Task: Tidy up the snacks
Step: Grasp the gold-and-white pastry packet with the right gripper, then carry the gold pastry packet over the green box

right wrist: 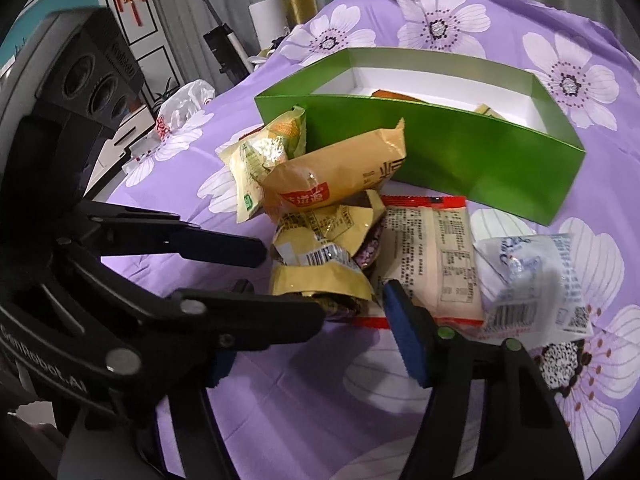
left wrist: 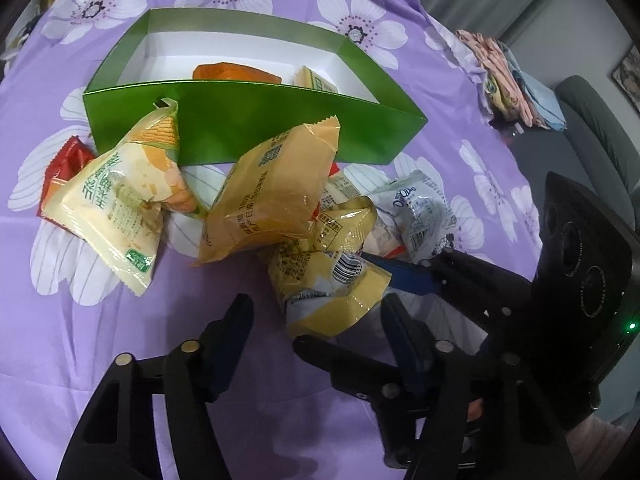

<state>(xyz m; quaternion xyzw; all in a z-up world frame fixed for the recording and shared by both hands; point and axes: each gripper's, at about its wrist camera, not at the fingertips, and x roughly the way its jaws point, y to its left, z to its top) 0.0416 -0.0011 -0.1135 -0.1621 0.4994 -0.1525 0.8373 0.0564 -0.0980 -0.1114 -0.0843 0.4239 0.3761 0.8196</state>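
Both grippers open, holding nothing. Left gripper and right gripper flank a crumpled yellow snack packet in the snack pile before the green box on purple floral cloth.

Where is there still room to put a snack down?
Inside the green box, the white floor left of the orange packet is bare. The purple cloth near the left tool is bare too. The snack pile before the box is crowded.

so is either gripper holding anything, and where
Nothing is gripped: the left gripper and right gripper are both open, straddling the yellow packet.
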